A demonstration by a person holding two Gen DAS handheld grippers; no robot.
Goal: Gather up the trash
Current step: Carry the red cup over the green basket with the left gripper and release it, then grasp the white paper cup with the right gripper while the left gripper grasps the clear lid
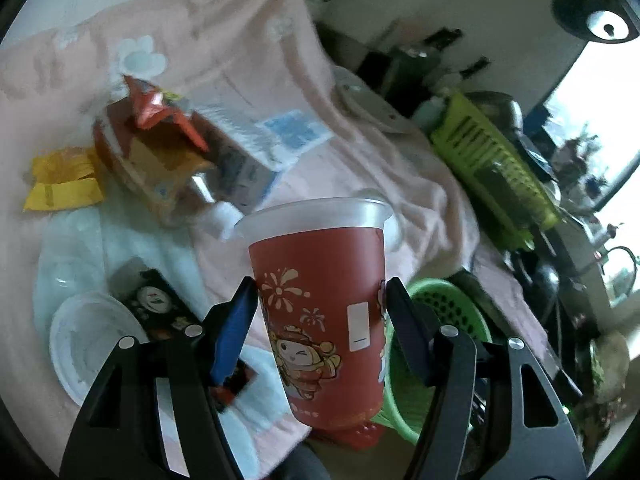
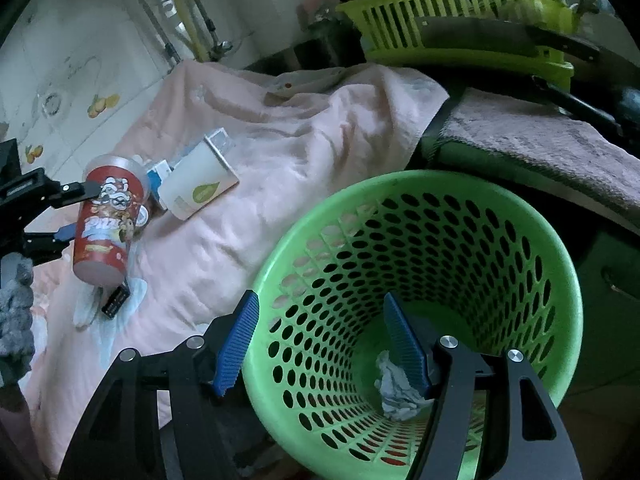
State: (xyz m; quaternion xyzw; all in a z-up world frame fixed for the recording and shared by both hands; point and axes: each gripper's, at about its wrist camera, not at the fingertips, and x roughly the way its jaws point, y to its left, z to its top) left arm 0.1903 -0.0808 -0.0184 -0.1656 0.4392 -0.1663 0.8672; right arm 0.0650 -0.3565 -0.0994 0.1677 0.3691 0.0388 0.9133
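Observation:
My left gripper (image 1: 320, 312) is shut on a red printed cup (image 1: 320, 300) with a clear rim, held above the pink blanket (image 1: 240, 60); the cup also shows in the right wrist view (image 2: 108, 220), at the far left between black fingers. A green perforated basket (image 2: 420, 300) stands beside the blanket, with a crumpled white paper (image 2: 394, 388) inside. It also shows behind the cup in the left wrist view (image 1: 440, 312). My right gripper (image 2: 320, 340) is open, its left pad outside the basket rim and its right pad inside.
On the blanket lie a yellow wrapper (image 1: 64, 180), an orange box (image 1: 160, 152), a white carton (image 2: 200, 184), a clear lid (image 1: 88, 340) and a black packet (image 1: 160, 304). A lime dish rack (image 2: 460, 20) stands behind the basket.

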